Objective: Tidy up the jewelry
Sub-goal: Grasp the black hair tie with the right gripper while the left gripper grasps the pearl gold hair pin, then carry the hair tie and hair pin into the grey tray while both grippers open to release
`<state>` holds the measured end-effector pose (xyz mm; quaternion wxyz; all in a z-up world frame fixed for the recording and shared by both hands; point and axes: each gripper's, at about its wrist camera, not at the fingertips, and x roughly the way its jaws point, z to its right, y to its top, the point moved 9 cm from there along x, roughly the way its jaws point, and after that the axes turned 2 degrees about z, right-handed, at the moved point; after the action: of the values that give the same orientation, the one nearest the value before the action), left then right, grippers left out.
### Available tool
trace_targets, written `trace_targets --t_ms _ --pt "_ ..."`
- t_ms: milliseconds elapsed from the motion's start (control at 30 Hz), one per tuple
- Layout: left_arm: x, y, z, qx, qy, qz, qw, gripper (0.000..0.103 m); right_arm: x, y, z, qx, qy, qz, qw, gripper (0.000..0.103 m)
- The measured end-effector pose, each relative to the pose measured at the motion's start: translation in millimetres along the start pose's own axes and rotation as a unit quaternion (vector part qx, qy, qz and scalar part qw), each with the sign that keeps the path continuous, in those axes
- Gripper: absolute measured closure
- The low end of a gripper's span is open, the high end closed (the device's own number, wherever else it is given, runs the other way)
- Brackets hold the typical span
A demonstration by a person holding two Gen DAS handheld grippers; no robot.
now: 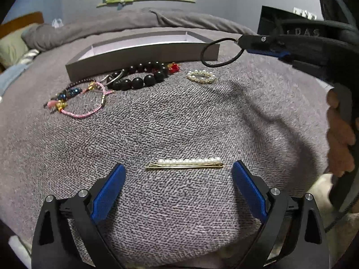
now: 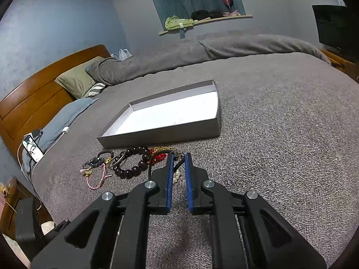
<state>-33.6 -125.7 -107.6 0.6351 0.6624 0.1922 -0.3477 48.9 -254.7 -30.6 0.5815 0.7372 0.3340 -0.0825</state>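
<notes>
My left gripper [image 1: 177, 168] is open, low over the grey blanket, with a pearl hair clip [image 1: 187, 163] lying between its blue fingertips. My right gripper [image 1: 241, 41] is shut on a black hair tie [image 1: 221, 52] and holds it in the air near the right end of the grey box [image 1: 143, 56]. In the right wrist view the right gripper [image 2: 178, 157] pinches the hair tie [image 2: 178, 164] above the jewelry. The box [image 2: 161, 134] is empty with a white floor. A black bead bracelet [image 1: 139, 76], a pink cord bracelet [image 1: 87, 103] and a pearl ring clip [image 1: 202, 76] lie before the box.
The pile of bracelets [image 2: 121, 163] lies on the bed in front of the box. A folded duvet [image 2: 202, 51] and pillows [image 2: 76, 78] lie behind. A phone [image 2: 32, 150] on a cable rests at the bed's left edge. A black cabinet [image 1: 289, 22] stands at the right.
</notes>
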Motion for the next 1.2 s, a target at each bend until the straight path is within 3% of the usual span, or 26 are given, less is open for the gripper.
trace_targets --t_ms 100,133,367,567,800,933,1200 --pt "1 3 0 0.015 0.008 0.012 0.9998 0.024 -4 1 -1 -0.002 0.002 0.004 1.0 0.093" --pt "-2 3 1 0.018 0.005 0.015 0.9997 0.033 -5 1 -1 -0.003 0.002 0.006 1.0 0.093" --pt "-13 3 3 0.027 -0.001 0.027 0.9993 0.033 -8 4 0 0.001 0.002 0.012 1.0 0.093" --pt "-28 24 -3 0.028 -0.017 0.044 0.9985 0.033 -11 8 -4 0.004 0.01 0.016 1.0 0.093" --pt "-43 90 -43 0.018 -0.024 0.063 0.9976 0.033 -8 47 -13 0.014 0.022 0.036 0.999 0.093" --pt "-43 135 -75 0.015 -0.002 0.089 0.9959 0.033 5 75 -14 0.008 0.011 0.052 0.999 0.093" --pt "16 211 -137 -0.006 0.021 0.083 0.9963 0.033 57 138 6 0.023 -0.014 0.071 0.997 0.093"
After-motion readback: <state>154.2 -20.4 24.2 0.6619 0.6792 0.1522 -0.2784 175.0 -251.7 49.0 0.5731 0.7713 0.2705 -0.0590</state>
